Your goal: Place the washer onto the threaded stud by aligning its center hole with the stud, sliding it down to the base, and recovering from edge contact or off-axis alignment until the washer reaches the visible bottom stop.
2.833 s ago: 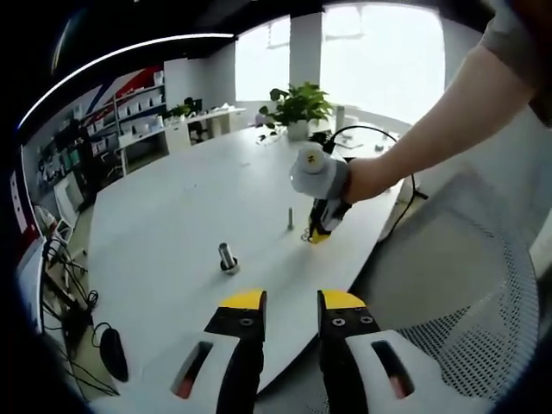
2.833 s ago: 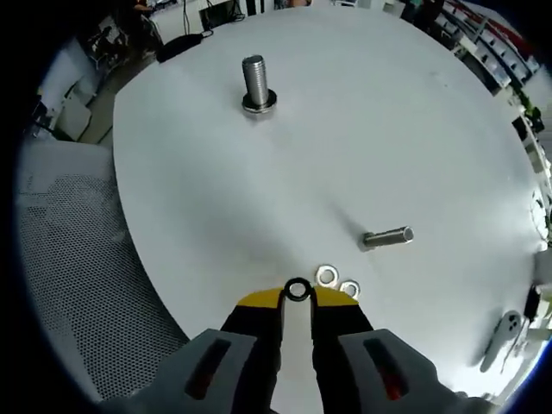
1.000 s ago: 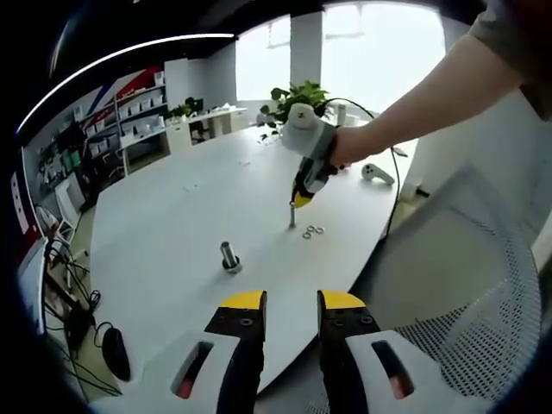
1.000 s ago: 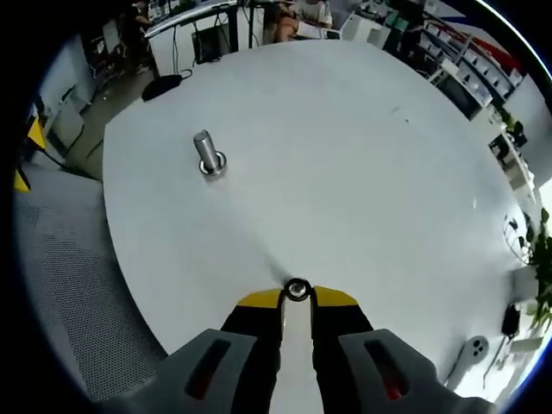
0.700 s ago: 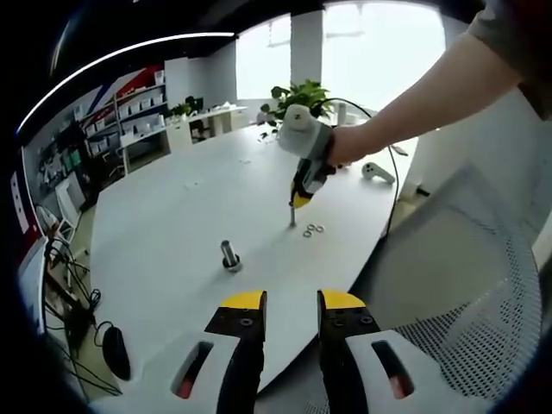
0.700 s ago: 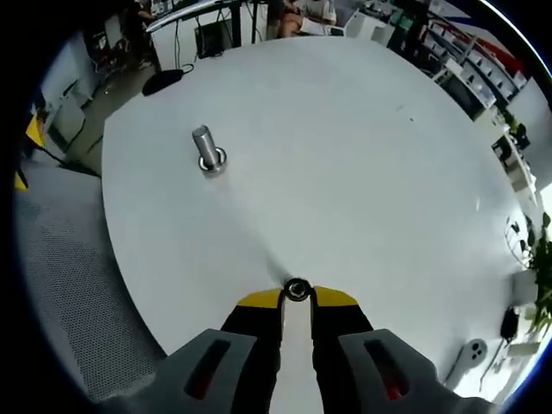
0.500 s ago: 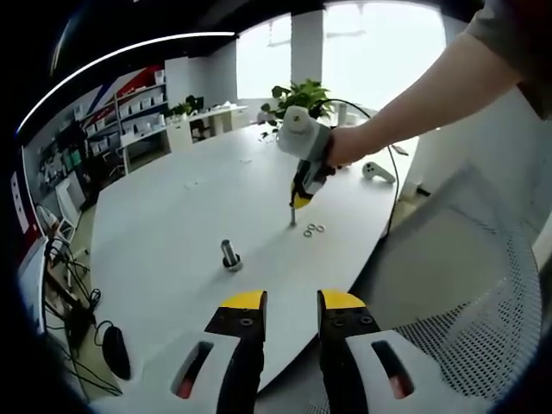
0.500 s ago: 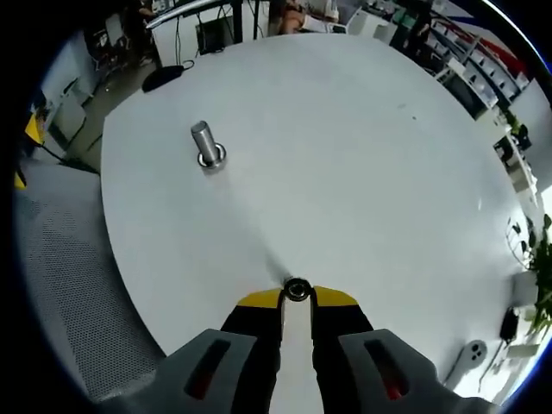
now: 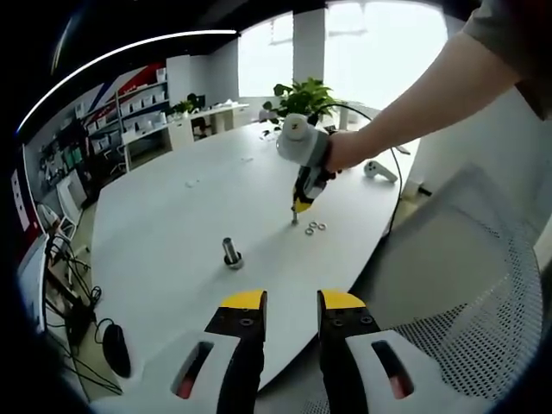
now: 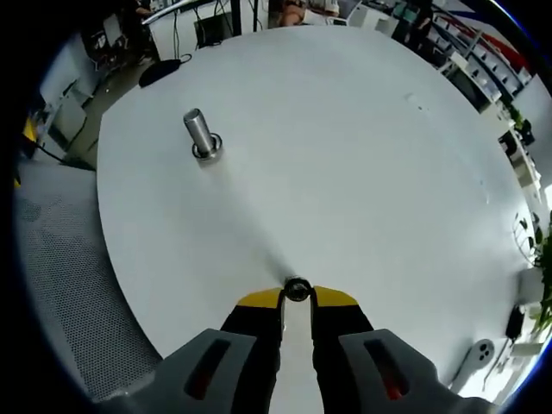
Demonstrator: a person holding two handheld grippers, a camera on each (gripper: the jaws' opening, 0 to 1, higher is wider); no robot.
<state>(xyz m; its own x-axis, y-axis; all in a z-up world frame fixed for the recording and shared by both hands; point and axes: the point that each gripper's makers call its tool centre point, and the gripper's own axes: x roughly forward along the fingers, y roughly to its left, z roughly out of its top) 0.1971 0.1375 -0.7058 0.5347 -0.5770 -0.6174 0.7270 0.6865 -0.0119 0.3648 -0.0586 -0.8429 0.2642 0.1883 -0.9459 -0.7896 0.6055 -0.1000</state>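
Washer (image 10: 297, 290): small flat metal ring w/ dark center hole, pinched between yellow tips of right gripper (image 10: 297, 297), held directly over thin stud (image 9: 294, 216). Left gripper (image 9: 290, 301): jaws slightly apart, nothing in them, near table (image 10: 362, 155) edge. Table smooth, white, rounded. Thick threaded bolt (image 10: 199, 134) upright w/ ring at base. Two spare washers (image 9: 316, 228) beside stud.

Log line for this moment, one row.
right gripper: shut on washer, over stud | left gripper: open, idle | two spare washers on table
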